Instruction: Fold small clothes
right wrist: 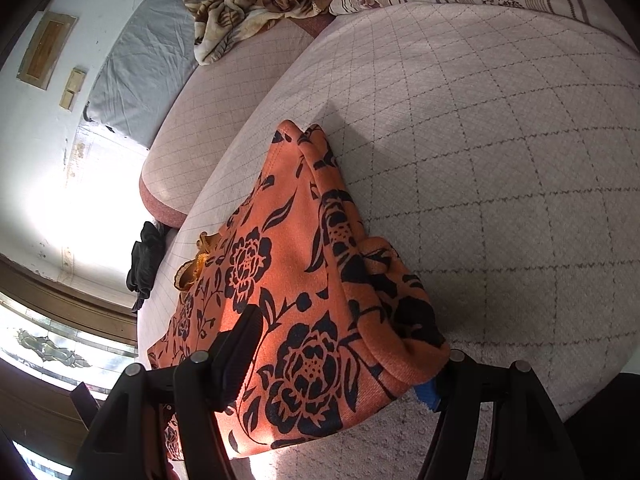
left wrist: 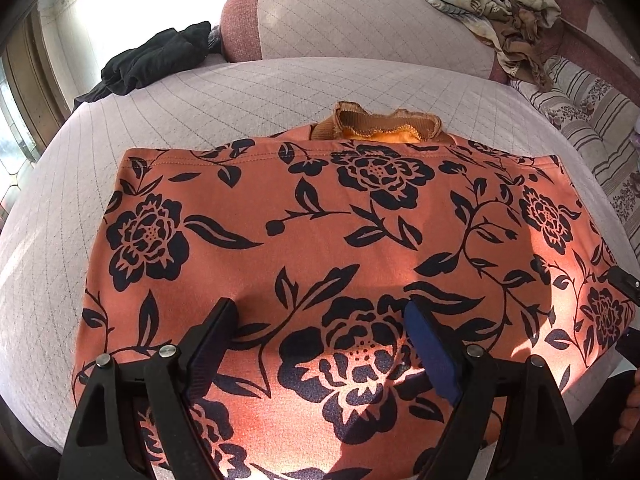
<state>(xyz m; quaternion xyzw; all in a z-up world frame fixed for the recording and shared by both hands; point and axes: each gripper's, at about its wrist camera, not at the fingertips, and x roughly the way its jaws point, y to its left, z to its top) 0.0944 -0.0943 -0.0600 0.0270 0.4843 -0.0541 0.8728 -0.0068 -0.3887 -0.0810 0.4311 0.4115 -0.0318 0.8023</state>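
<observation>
- The quilted bed cover [left wrist: 280,92], pale lilac with a thin diamond grid, fills most of both views; a bolster [left wrist: 360,20] in the same cloth with a reddish end lies along its far side
- The orange floral garment [left wrist: 320,232], printed with dark navy peonies and leaves, lies spread flat on the cover in the near middle of the left wrist view; in the right wrist view [right wrist: 296,264] its right edge is bunched into a raised fold
- A crumpled brown-and-cream patterned cloth [left wrist: 496,4] sits far right on the bolster; a striped floral pillow [left wrist: 592,120] lies to the right
- A black garment [left wrist: 156,56] is heaped at the far left edge of the bed
- A small brown ruffled garment [left wrist: 376,124] with an orange lining peeks out from behind the far edge of the floral one
- The left gripper [left wrist: 320,320] hangs over the near part of the floral garment, its jaws wide apart and holding nothing
- The right gripper [right wrist: 340,360] has its jaws spread wide with the garment's bunched near-right corner lying between them; whether they pinch it, I cannot tell
</observation>
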